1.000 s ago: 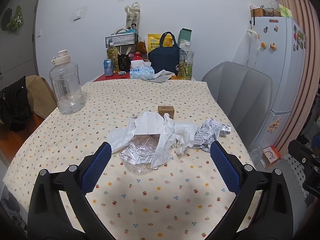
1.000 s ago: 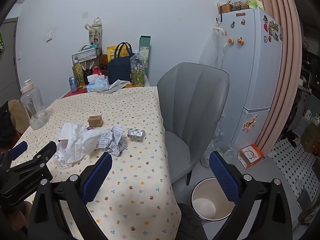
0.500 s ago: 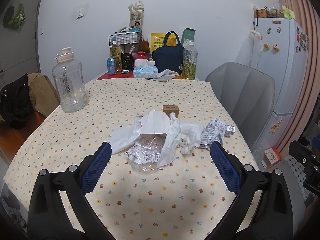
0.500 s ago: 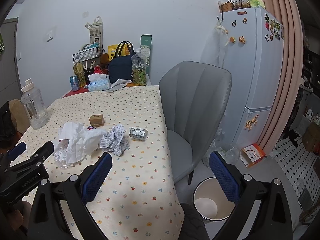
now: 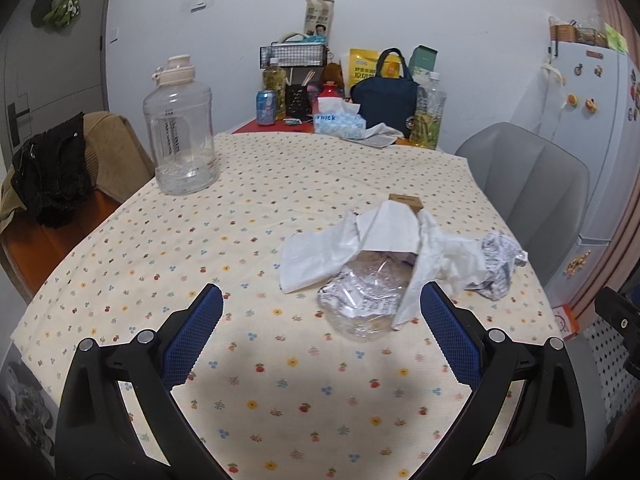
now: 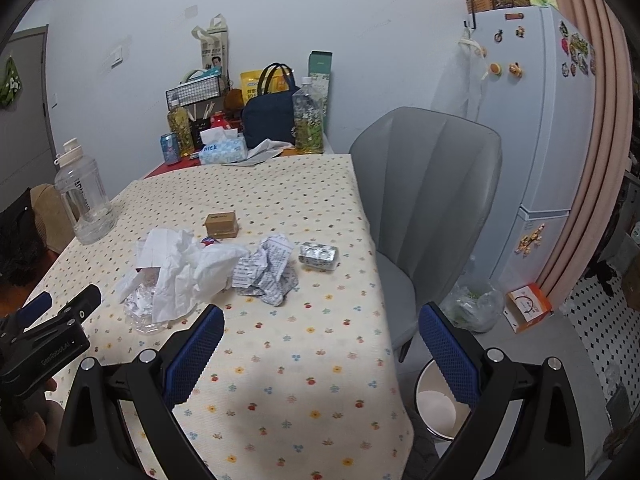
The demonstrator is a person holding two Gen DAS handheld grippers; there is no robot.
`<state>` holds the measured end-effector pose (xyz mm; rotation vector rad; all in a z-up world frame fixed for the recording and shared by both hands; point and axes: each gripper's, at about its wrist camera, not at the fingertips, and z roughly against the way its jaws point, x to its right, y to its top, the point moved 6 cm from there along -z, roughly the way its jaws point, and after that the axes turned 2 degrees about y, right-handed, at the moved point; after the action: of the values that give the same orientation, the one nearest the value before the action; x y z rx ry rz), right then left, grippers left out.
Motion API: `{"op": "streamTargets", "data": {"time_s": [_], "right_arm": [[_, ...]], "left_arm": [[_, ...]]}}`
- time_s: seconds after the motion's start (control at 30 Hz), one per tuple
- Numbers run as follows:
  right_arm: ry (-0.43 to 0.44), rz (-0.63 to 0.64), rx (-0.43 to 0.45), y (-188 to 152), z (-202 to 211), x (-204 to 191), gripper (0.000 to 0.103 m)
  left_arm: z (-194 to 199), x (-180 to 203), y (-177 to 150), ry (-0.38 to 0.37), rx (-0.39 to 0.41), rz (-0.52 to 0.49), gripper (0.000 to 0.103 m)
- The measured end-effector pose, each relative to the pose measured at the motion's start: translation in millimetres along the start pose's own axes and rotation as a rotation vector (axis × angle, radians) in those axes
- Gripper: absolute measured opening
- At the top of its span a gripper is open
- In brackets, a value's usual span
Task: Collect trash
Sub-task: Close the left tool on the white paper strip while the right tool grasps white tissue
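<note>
A heap of trash lies on the flowered tablecloth (image 5: 240,240): white crumpled tissue (image 5: 384,236), a clear plastic wrapper (image 5: 364,300), a crumpled printed leaflet (image 5: 500,264) and a small brown box (image 5: 406,201). In the right wrist view I also see the tissue (image 6: 180,268), leaflet (image 6: 268,276), a foil blister pack (image 6: 318,255) and the box (image 6: 221,225). My left gripper (image 5: 320,332) is open and empty, just short of the wrapper. My right gripper (image 6: 320,344) is open and empty, over the table's near right edge. A white bin (image 6: 438,404) stands on the floor below it.
A big clear water jug (image 5: 182,128) stands at the left. Bottles, a can, a tissue box (image 5: 340,122) and a dark bag (image 5: 384,96) crowd the far end. A grey chair (image 6: 432,200) and a fridge (image 6: 552,140) are on the right.
My left gripper has shifted left, so the trash heap now sits toward its right finger. My right gripper has moved a little closer to the table. Both stay open.
</note>
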<state>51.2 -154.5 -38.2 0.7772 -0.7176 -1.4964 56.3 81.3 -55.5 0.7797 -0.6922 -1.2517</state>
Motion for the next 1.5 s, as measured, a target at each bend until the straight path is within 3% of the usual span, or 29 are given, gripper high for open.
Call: {"op": "streamTargets", "data": {"time_s": [0.6, 0.7, 0.87, 1.03, 1.33, 1.5], "right_arm": [[0.13, 0.016, -0.058, 2.8, -47.6, -37.7, 0.095], [0.144, 0.02, -0.067, 4.6, -57.0, -43.3, 0.095], [0.152, 0.027, -0.091, 6.0, -72.8, -52.0, 0.094], [0.16, 0.041, -0.106, 7.8, -84.6, -65.4, 0.093], [0.182, 0.07, -0.146, 5.1, -105.3, -88.9, 0.084], [0.18, 0.078, -0.159, 5.7, -113.4, -94.6, 0.073]], "left_arm": [[-59.1, -15.7, 1.6, 0.028, -0.084, 0.034, 0.096], [-70.1, -16.4, 3.1, 0.039, -0.1, 0.031, 0.094], [-85.9, -26.1, 3.6, 0.049, -0.128, 0.054, 0.081], [-97.3, -37.9, 5.6, 0.059, -0.146, 0.088, 0.077], [-125.0, -50.8, 2.3, 0.081, -0.244, 0.132, 0.077], [-132.3, -50.1, -0.1, 0.085, -0.269, 0.123, 0.062]]}}
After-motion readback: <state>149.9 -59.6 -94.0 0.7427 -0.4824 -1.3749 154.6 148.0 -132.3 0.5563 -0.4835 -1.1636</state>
